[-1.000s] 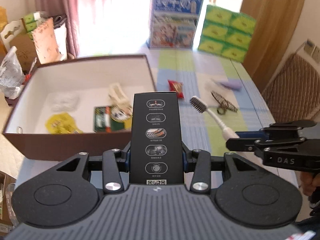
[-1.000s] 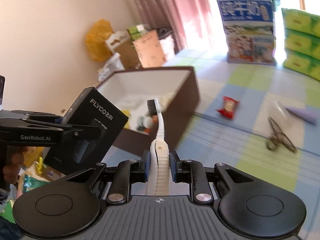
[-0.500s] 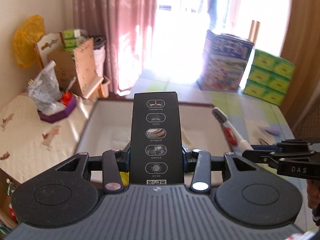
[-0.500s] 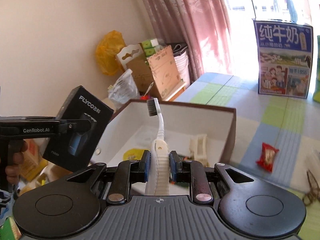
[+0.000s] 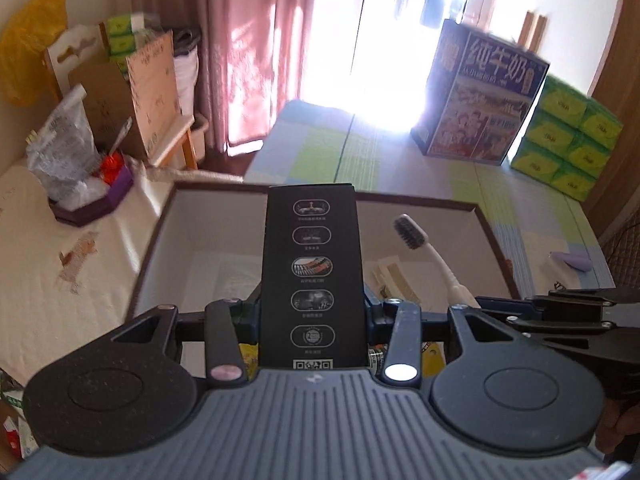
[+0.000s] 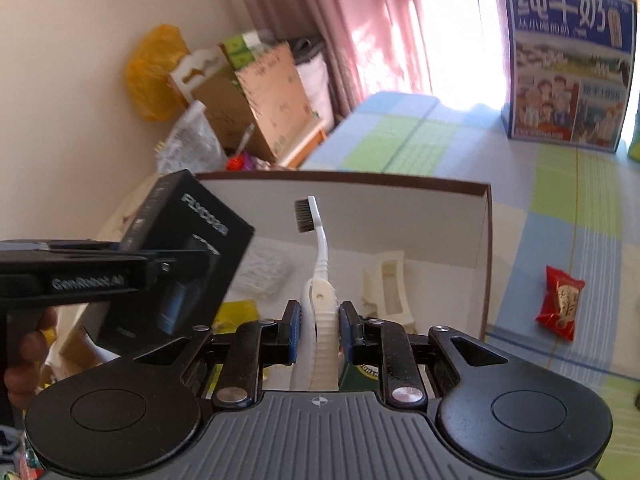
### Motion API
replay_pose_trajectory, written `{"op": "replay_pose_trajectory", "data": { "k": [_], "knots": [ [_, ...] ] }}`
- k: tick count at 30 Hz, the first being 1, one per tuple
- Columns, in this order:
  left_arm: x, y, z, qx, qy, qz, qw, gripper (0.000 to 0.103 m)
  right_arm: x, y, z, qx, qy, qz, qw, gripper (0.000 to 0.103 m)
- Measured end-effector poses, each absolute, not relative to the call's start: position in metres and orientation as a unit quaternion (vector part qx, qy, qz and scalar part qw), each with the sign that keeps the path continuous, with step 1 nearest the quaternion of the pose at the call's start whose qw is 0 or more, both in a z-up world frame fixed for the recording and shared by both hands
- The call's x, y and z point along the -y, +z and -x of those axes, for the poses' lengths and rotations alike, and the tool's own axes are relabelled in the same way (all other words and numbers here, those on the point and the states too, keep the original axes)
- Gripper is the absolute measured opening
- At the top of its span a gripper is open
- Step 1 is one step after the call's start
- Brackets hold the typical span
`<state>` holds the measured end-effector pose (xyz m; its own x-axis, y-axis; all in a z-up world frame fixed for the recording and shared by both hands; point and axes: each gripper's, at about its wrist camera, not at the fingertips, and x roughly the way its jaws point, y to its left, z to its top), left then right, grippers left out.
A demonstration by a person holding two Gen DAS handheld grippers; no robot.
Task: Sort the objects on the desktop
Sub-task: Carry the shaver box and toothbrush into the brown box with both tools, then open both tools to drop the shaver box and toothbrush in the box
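Left gripper [image 5: 314, 316] jaws pinch a tall black cardboard carton [image 5: 313, 276]; right gripper [image 6: 320, 332] jaws pinch a white plastic toothbrush [image 6: 318, 264]. Ahead of both, the brown open box [image 6: 486, 248] already holds several items. Red snack packet [image 6: 560, 302] remains on the desk.

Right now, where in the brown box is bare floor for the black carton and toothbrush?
Brown box: far strip of the floor under the back wall is bare. Mid-floor is crowded by a white packet and cream clip, near edge by a yellow packet.
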<state>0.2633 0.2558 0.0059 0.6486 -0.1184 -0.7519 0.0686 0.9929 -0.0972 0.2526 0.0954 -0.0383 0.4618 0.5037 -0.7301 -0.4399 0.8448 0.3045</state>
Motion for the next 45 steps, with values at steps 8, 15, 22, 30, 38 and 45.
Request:
{"op": "replay_pose_trajectory", "data": {
  "k": [8, 15, 22, 30, 38, 45],
  "knots": [
    [-0.249, -0.038, -0.305, -0.469, -0.057, 0.028, 0.881, 0.038, -0.117, -0.060, -0.278, -0.466, 0.256, -0.014, 0.847, 0.018],
    [-0.243, -0.056, -0.330, -0.487, -0.056, 0.023, 0.871, 0.039, -0.130, -0.076, -0.291, -0.480, 0.244, 0.002, 0.842, 0.018],
    [-0.238, -0.055, -0.338, -0.480, -0.071, 0.016, 0.874, 0.046, -0.133, -0.080, -0.296, -0.486, 0.244, 0.006, 0.839, 0.018],
    [-0.246, -0.044, -0.341, -0.467, -0.068, 0.015, 0.882, 0.048, -0.138, -0.084, -0.299, -0.483, 0.247, 0.015, 0.840, 0.018],
    [-0.256, -0.041, -0.335, -0.463, -0.056, 0.012, 0.885, 0.059, -0.133, -0.076, -0.287, -0.456, 0.269, 0.019, 0.848, 0.064],
    [-0.260, -0.032, -0.321, -0.456, -0.055, 0.006, 0.888, 0.076, -0.130, -0.058, -0.260, -0.426, 0.291, 0.057, 0.855, 0.087]
  ]
}}
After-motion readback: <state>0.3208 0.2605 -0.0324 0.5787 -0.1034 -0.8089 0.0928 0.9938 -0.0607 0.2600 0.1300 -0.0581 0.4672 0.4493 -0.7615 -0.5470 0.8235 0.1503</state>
